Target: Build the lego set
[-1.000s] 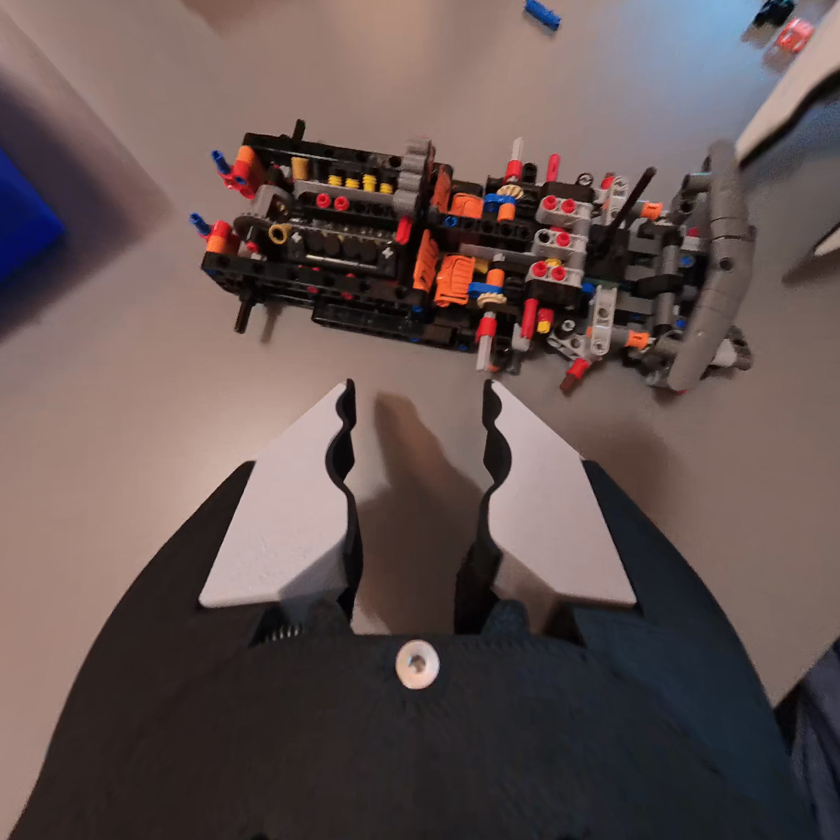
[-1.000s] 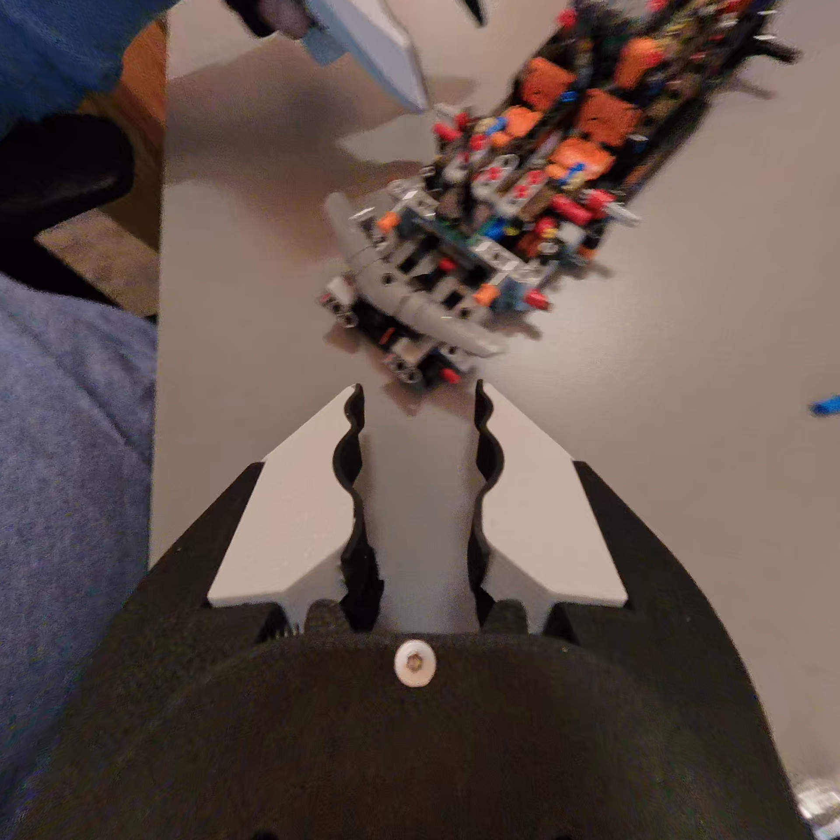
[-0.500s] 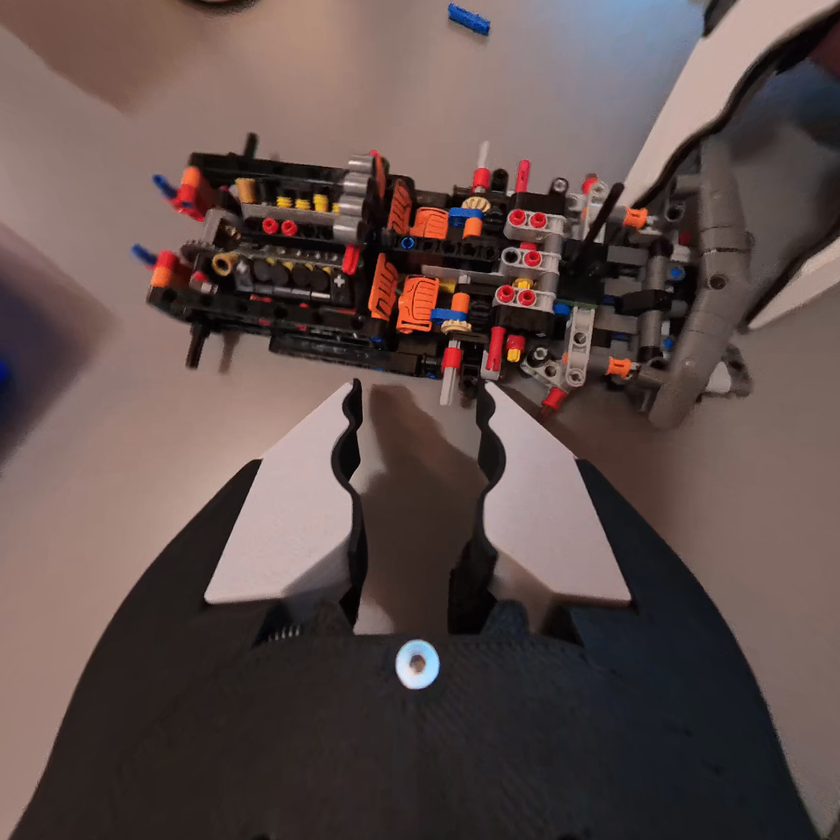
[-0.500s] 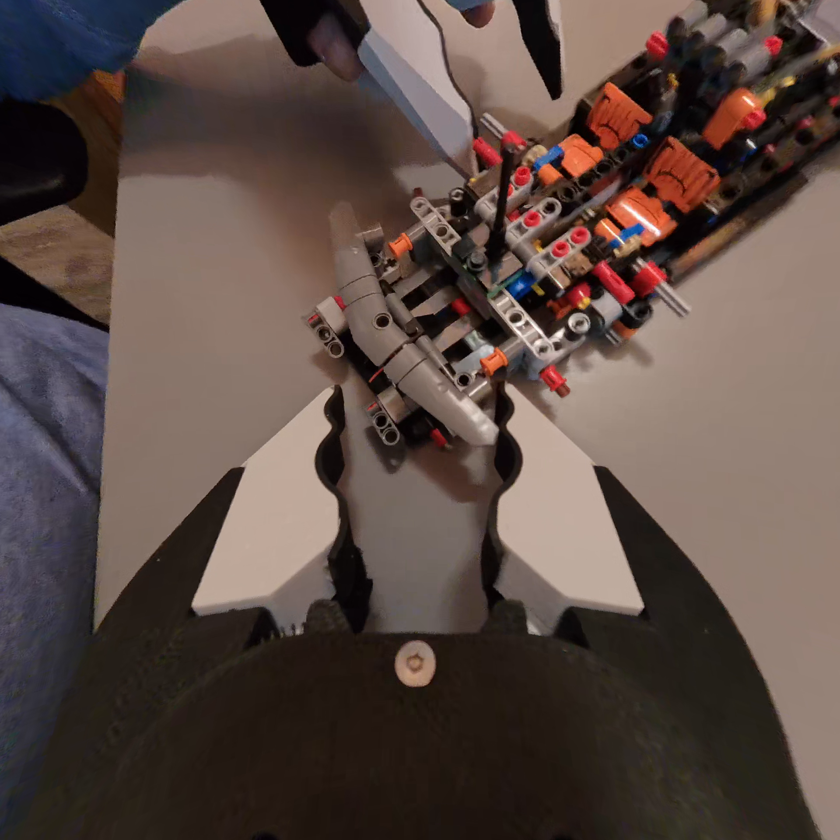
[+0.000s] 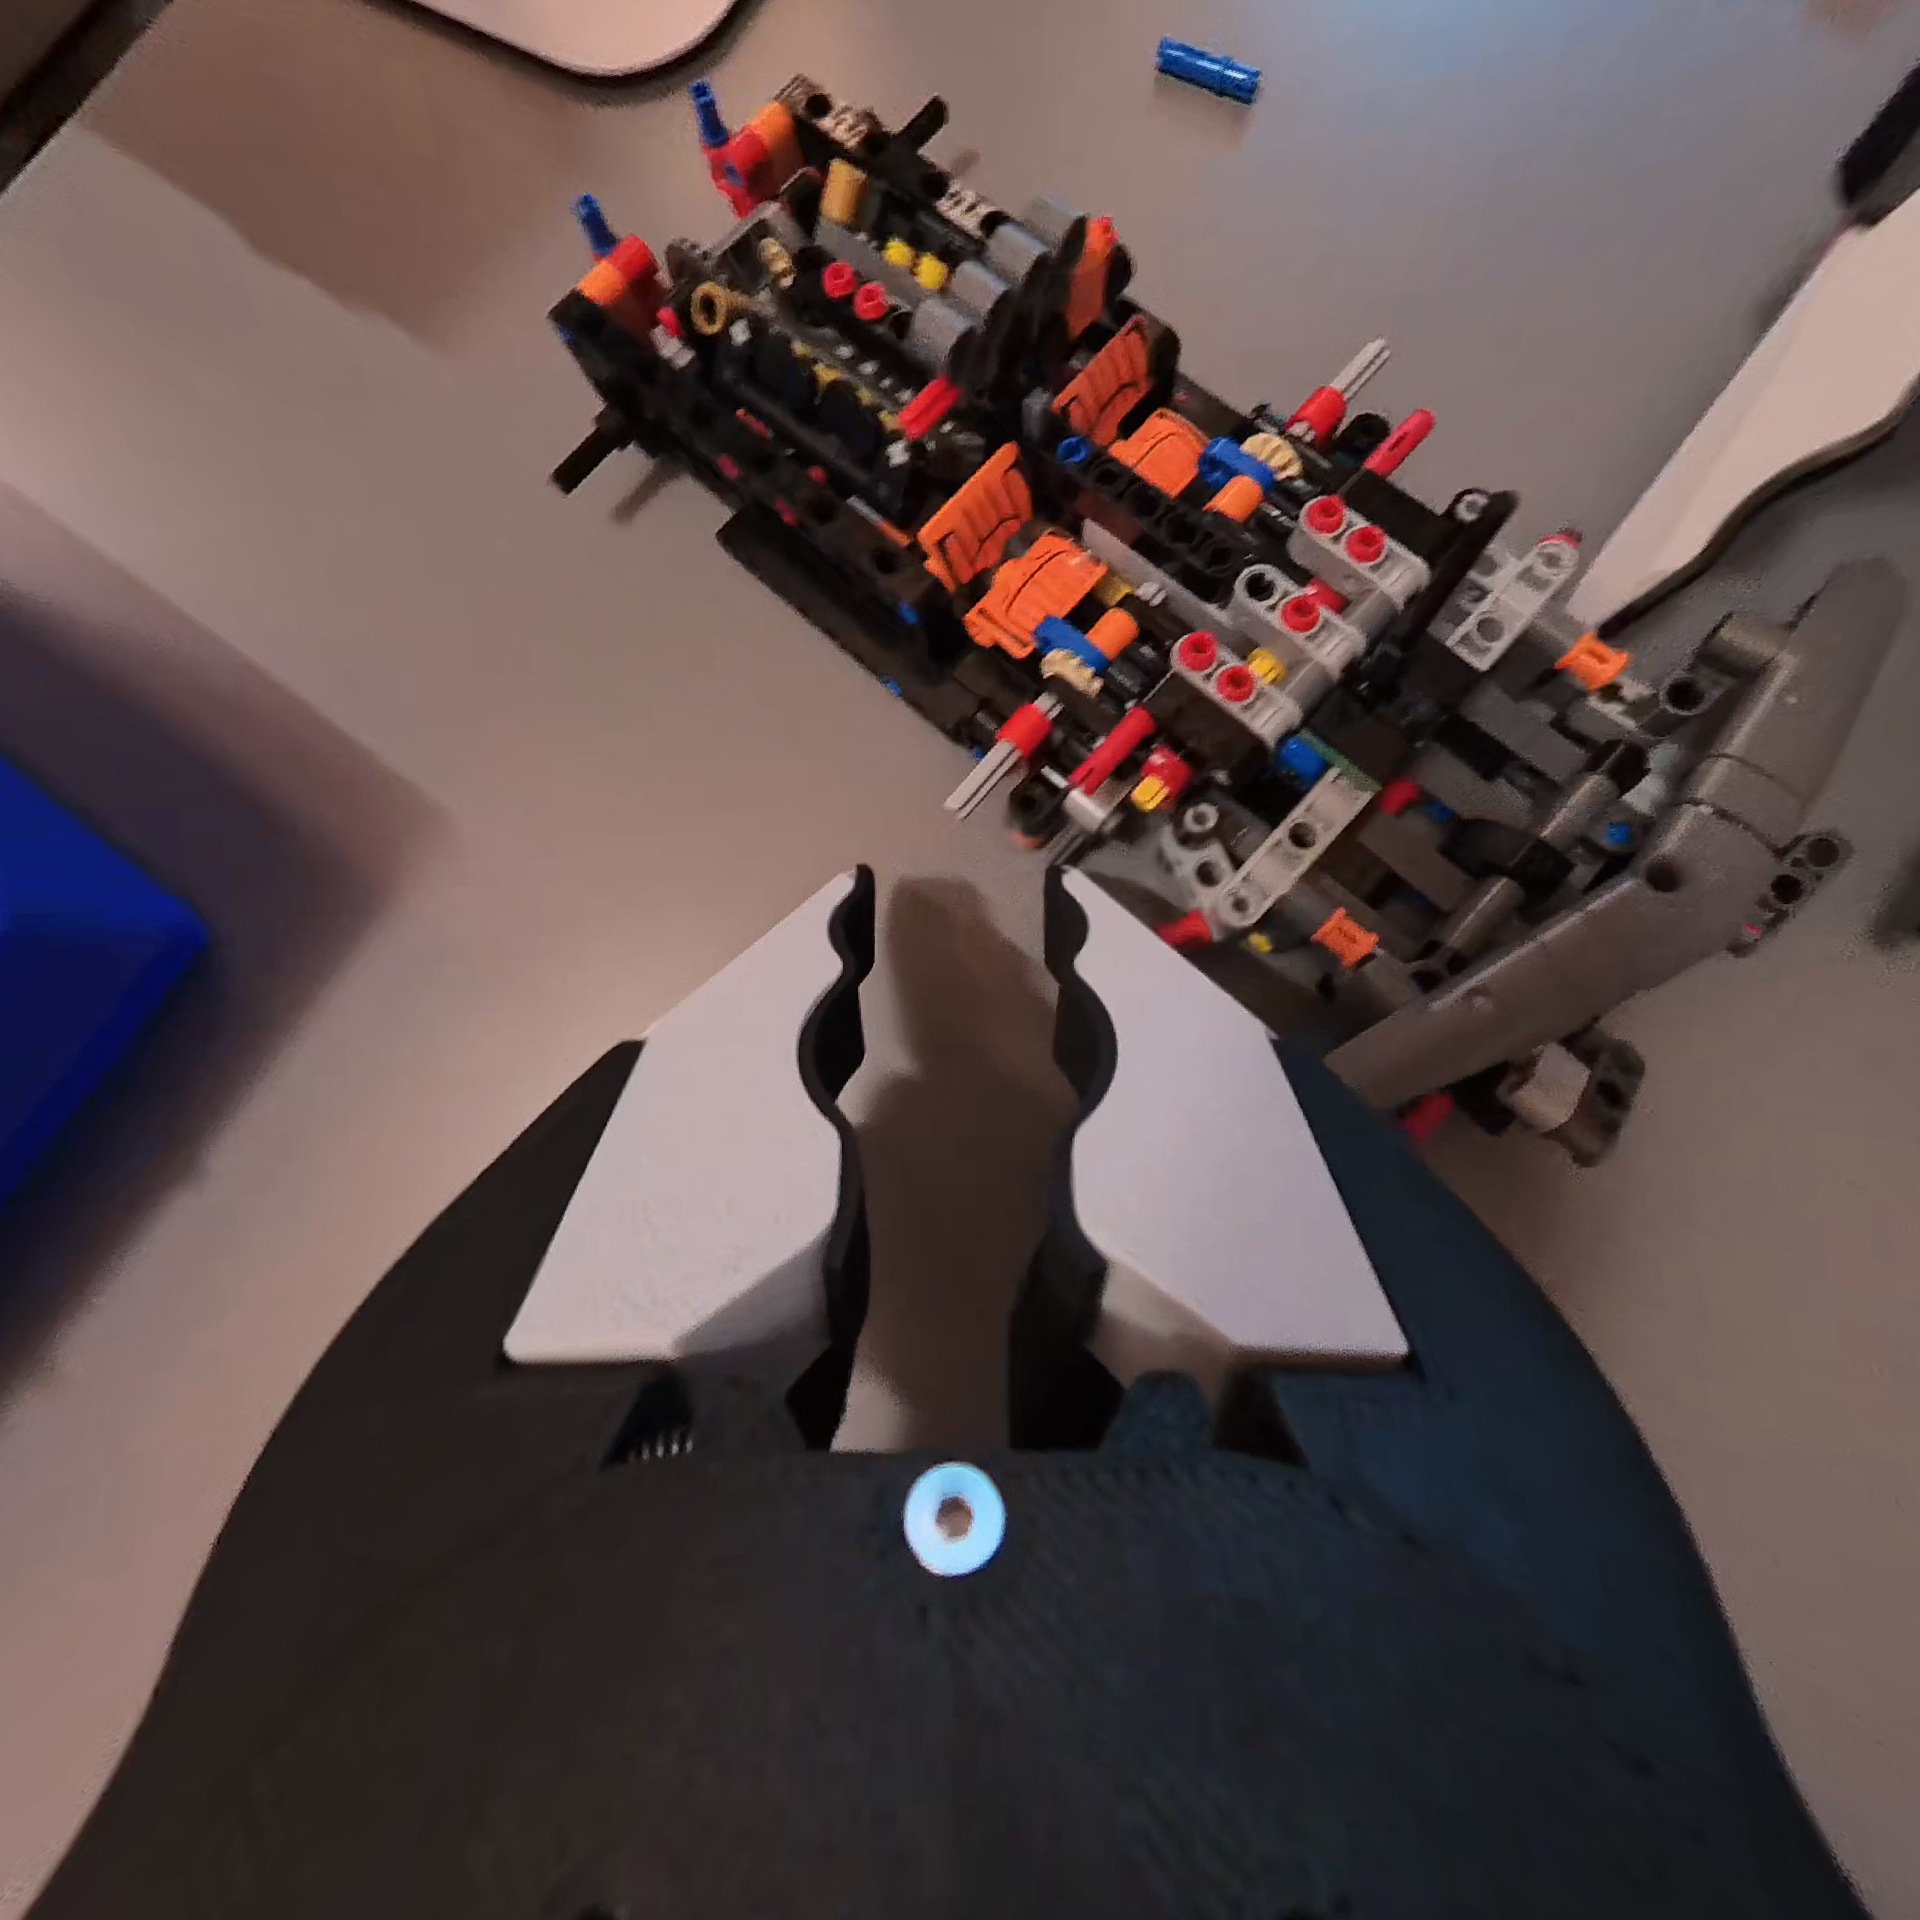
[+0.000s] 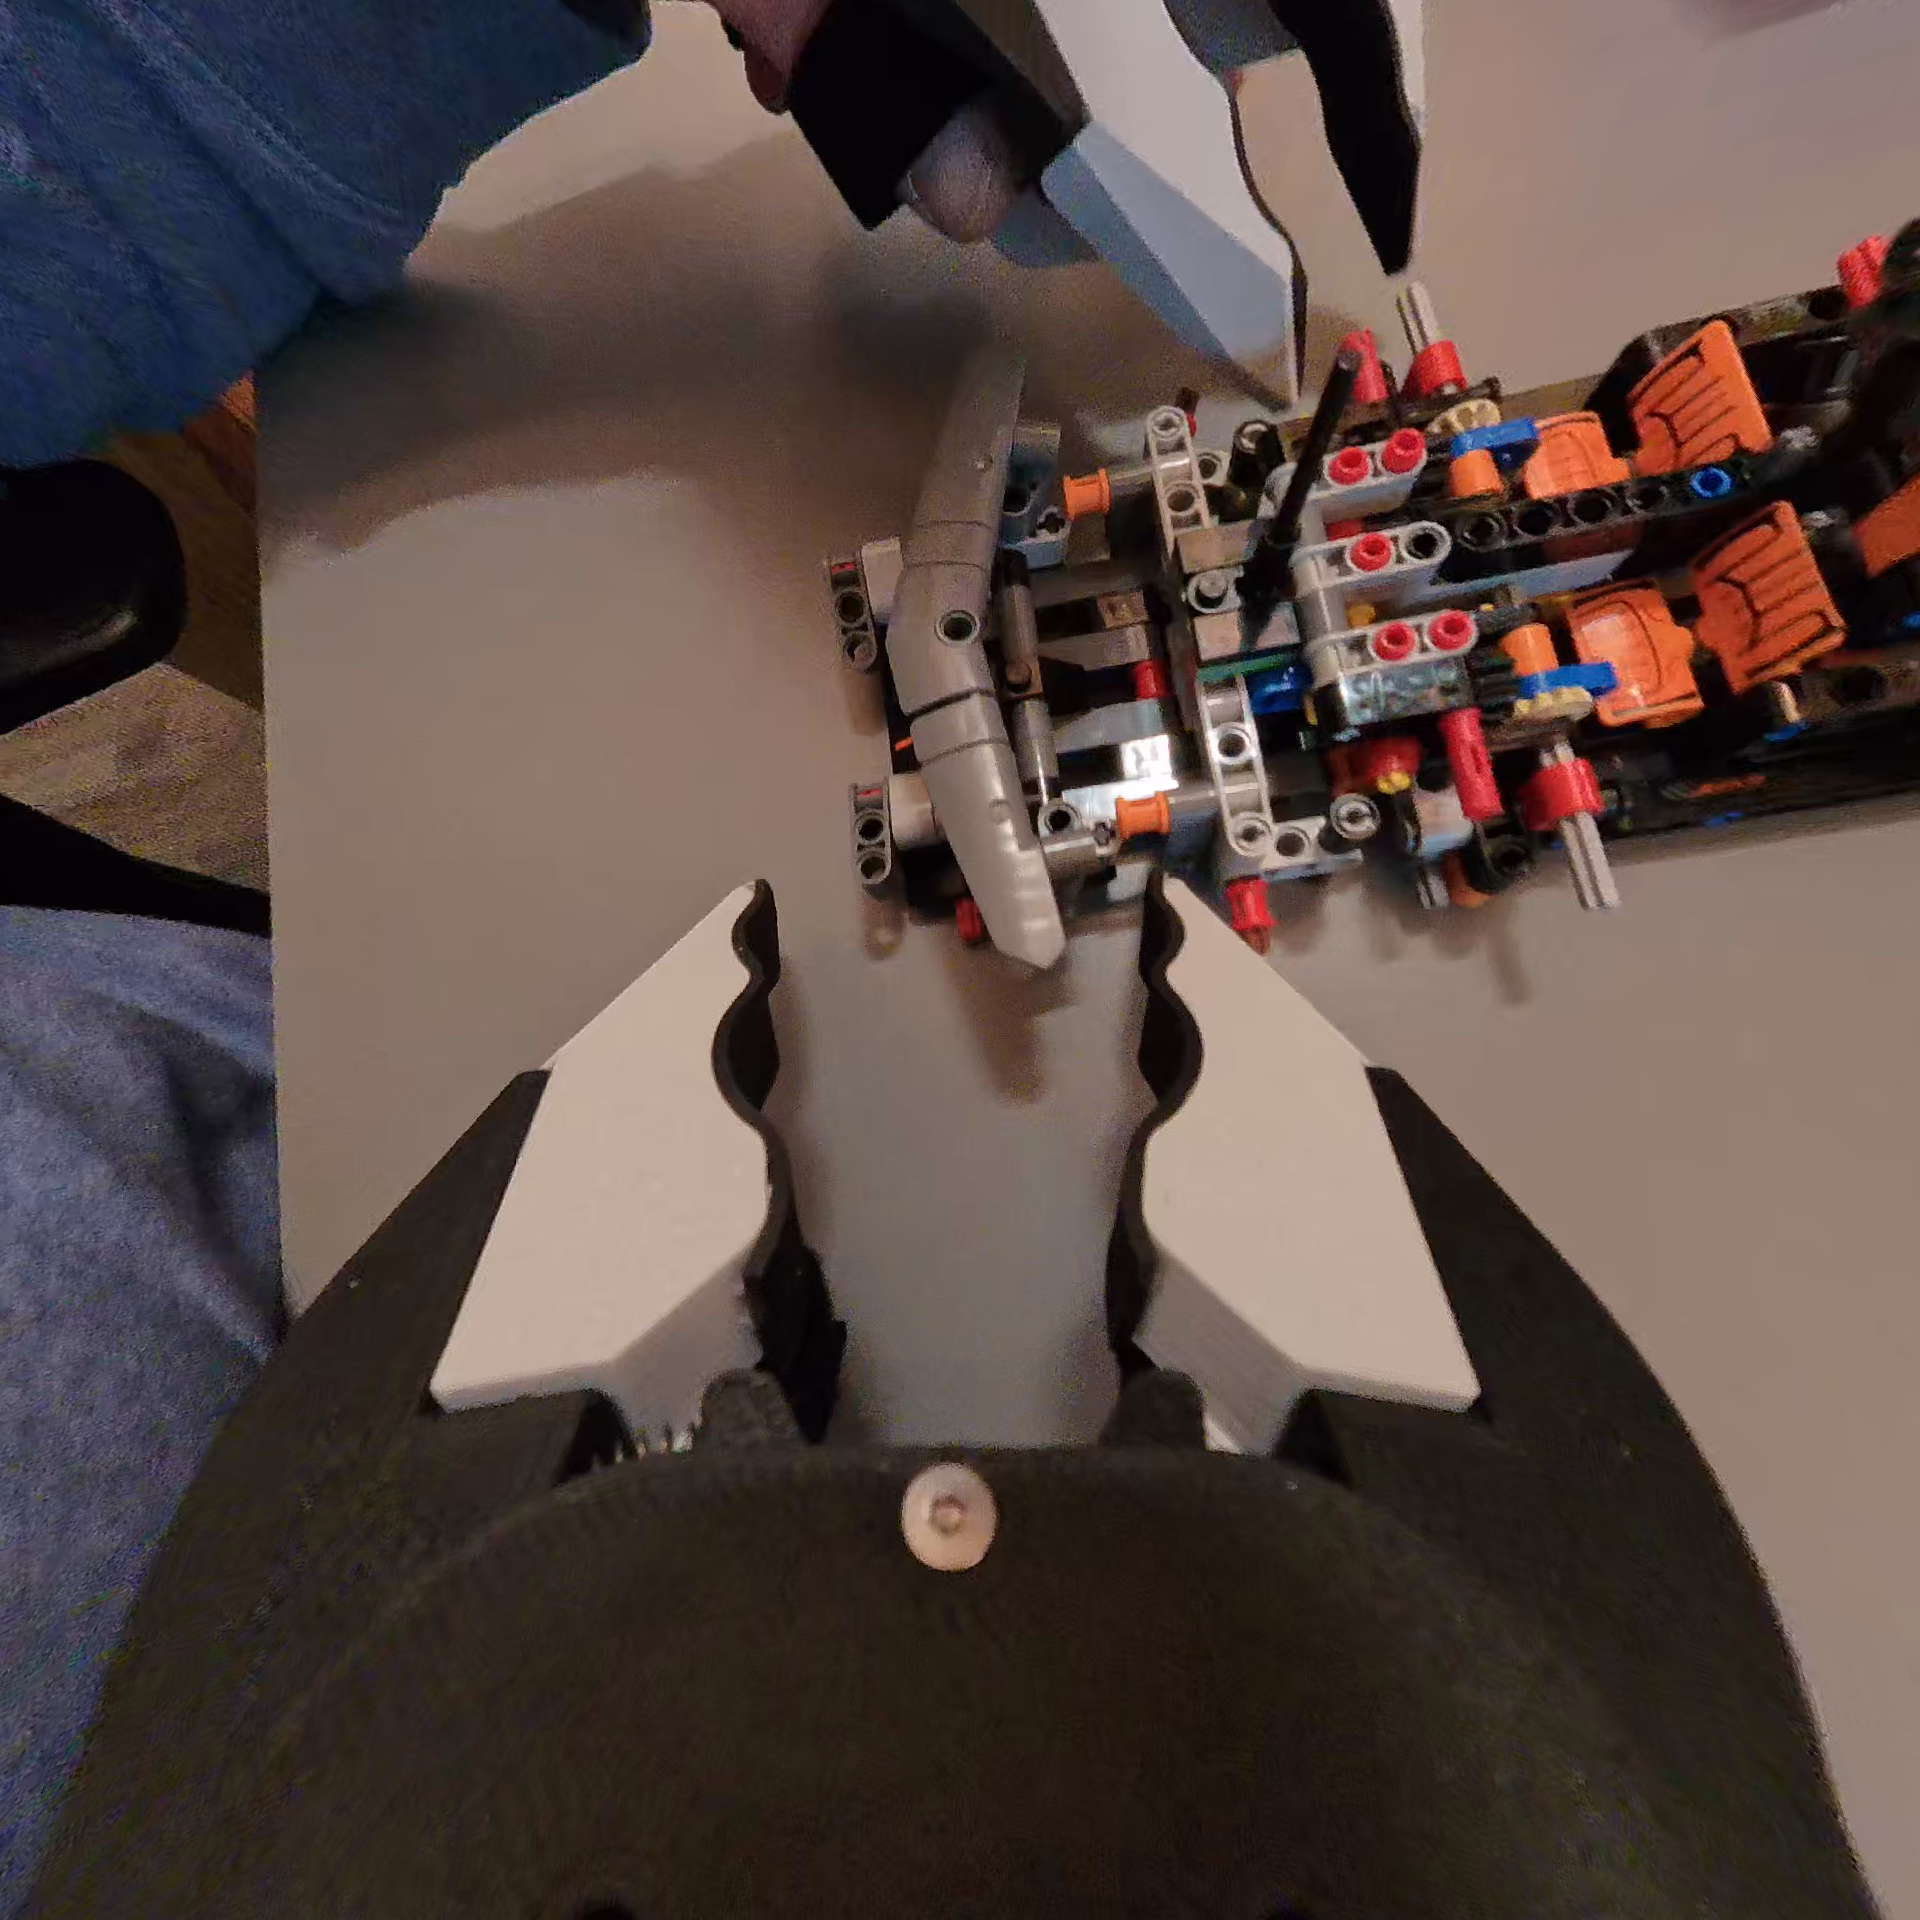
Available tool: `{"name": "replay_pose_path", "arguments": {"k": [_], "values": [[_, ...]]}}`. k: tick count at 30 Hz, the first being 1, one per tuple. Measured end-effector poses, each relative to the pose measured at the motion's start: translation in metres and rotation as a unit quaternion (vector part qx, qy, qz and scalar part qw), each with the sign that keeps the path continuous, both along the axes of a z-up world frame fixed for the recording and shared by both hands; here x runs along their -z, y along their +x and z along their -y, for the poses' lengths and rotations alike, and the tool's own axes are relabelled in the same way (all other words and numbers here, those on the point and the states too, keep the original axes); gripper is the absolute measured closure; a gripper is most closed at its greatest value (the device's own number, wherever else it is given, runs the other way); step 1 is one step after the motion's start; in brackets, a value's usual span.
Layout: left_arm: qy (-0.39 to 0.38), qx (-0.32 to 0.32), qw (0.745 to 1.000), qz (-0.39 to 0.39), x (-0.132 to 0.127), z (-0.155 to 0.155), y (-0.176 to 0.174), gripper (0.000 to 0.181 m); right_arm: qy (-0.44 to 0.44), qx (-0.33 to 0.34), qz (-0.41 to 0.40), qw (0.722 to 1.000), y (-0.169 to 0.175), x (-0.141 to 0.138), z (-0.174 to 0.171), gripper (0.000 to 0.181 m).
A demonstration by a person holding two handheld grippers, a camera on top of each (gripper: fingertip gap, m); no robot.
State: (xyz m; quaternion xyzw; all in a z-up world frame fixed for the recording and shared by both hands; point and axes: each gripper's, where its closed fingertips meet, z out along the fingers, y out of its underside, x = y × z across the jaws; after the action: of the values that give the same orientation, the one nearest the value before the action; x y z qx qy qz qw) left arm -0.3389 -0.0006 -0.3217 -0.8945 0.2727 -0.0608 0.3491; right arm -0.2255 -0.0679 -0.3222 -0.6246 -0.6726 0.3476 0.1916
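A long Lego Technic chassis (image 5: 1122, 582) of black beams, orange seats and red pins lies on the beige table, with a grey bumper (image 5: 1621, 914) at its near right end. My left gripper (image 5: 956, 894) is open and empty, its tips just short of the chassis side. In the right wrist view the chassis (image 6: 1403, 644) lies across the upper right, grey bumper (image 6: 966, 675) toward me. My right gripper (image 6: 956, 904) is open and empty, its tips at the bumper's near end. The left gripper (image 6: 1288, 291) shows there too, above the chassis's far side.
A loose blue pin (image 5: 1205, 73) lies on the table beyond the chassis. A blue object (image 5: 73, 977) sits at the left edge. A pale rounded object (image 5: 582, 26) is at the top. The table edge (image 6: 265, 831) runs at left, beside a person's blue clothing (image 6: 114, 1195). My right tips are roughly 5 centimetres from the grey bumper (image 5: 1621, 914). The right camera catches it too, in the right wrist view (image 6: 962, 582).
Both grippers have closed in on the chassis. The right gripper's jaws opened wider and now reach the bumper end. The chassis appears turned diagonally in the left wrist view.
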Motion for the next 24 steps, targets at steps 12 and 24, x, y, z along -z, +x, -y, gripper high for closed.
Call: {"name": "replay_pose_path", "arguments": {"k": [12,24], "values": [[0.108,-0.077,0.991,-0.009,-0.05,0.014,-0.01,0.137,0.075,0.042,-0.042,0.995,0.048,-0.041,-0.025,0.109],[0.149,-0.005,0.989,0.002,-0.085,0.014,0.091,0.115,0.114,0.085,-0.055,0.988,0.089,-0.031,-0.035,0.106]]}}
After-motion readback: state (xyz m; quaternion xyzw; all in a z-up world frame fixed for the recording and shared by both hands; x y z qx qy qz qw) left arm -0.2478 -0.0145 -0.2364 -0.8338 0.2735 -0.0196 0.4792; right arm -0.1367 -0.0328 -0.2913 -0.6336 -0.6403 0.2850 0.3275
